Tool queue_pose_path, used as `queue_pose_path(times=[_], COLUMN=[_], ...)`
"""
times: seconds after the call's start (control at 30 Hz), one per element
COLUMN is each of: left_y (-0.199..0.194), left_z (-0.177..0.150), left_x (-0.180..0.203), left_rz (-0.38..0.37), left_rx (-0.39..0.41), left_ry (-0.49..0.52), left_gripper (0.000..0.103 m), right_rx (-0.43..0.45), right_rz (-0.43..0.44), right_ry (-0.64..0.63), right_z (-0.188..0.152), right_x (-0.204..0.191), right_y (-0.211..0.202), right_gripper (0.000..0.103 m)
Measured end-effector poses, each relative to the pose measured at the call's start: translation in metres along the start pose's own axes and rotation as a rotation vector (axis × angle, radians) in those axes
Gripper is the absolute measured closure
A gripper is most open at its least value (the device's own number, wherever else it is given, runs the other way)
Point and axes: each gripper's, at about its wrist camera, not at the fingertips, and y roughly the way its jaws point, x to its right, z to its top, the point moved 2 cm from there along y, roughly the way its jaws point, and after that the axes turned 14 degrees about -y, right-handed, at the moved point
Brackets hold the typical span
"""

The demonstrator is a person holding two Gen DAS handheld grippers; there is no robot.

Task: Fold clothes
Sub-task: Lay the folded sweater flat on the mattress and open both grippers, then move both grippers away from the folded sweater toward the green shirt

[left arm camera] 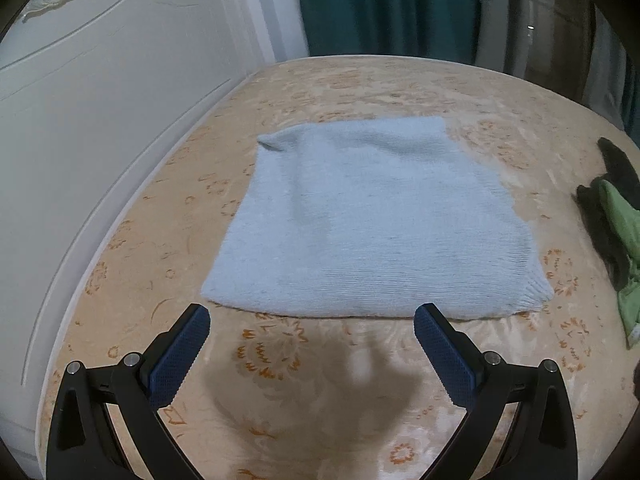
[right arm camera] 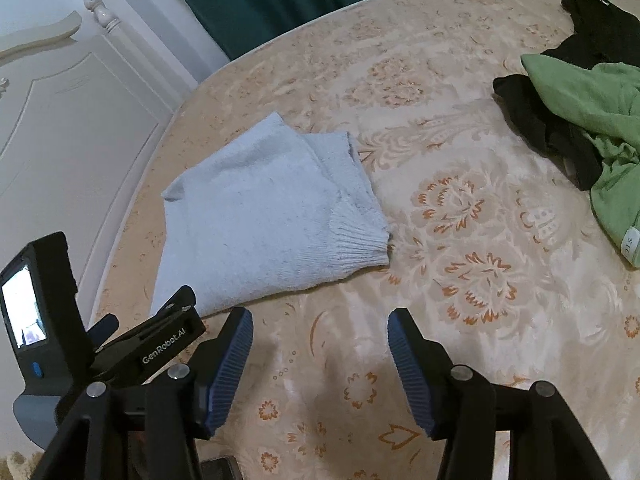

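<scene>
A light blue knit sweater (left arm camera: 368, 220) lies folded into a flat rectangle on the patterned bed cover (left arm camera: 320, 380). In the right wrist view the same sweater (right arm camera: 264, 216) shows its ribbed hem at the near right corner. My left gripper (left arm camera: 312, 318) stands open just short of the sweater's near edge, nothing between its blue pads. My right gripper (right arm camera: 320, 320) is open too, over bare cover to the right of the sweater's near corner. The left gripper's body (right arm camera: 120, 340) appears at the left of the right wrist view, beside the sweater.
A heap of green and black clothes (right arm camera: 580, 120) lies at the right of the bed, also at the right edge of the left wrist view (left arm camera: 616, 232). A white carved headboard (left arm camera: 100, 140) runs along the left. Teal curtains (left arm camera: 384, 4) hang behind the bed.
</scene>
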Motion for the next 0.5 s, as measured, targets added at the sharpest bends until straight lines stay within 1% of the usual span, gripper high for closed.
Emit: queue_pose_path(times=[0.1, 0.13, 0.23, 0.27, 0.33, 0.4, 0.43, 0.5], left_y=[0.006, 0.012, 0.038, 0.048, 0.082, 0.112, 0.128, 0.152], left_z=[0.005, 0.017, 0.070, 0.086, 0.121, 0.147, 0.158, 0.168], left_x=[0.011, 0.013, 0.004, -0.001, -0.016, -0.026, -0.029, -0.028], left_rz=[-0.022, -0.039, -0.094, -0.104, -0.119, -0.115, -0.100, -0.072], left_rx=[-0.007, -0.002, 0.030, 0.026, -0.028, -0.082, -0.101, -0.136], left_ry=[0.027, 0.017, -0.074, -0.101, -0.167, -0.219, -0.234, -0.222], left_gripper=[0.000, 0.000, 0.000, 0.000, 0.000, 0.001, 0.001, 0.001], right_rx=[0.006, 0.010, 0.012, 0.012, 0.011, 0.007, 0.002, -0.014], right_rz=[-0.011, -0.013, -0.012, -0.014, -0.018, -0.021, -0.022, -0.022], right_ry=[0.024, 0.037, 0.086, 0.099, 0.125, 0.141, 0.148, 0.167], right_z=[0.002, 0.000, -0.011, -0.013, -0.017, -0.018, -0.018, -0.019], right_x=[0.009, 0.012, 0.019, 0.021, 0.025, 0.028, 0.031, 0.035], right_y=[0.003, 0.001, -0.006, -0.007, -0.008, -0.005, -0.001, 0.004], right_gripper=[0.045, 0.045, 0.045, 0.045, 0.044, 0.044, 0.044, 0.044])
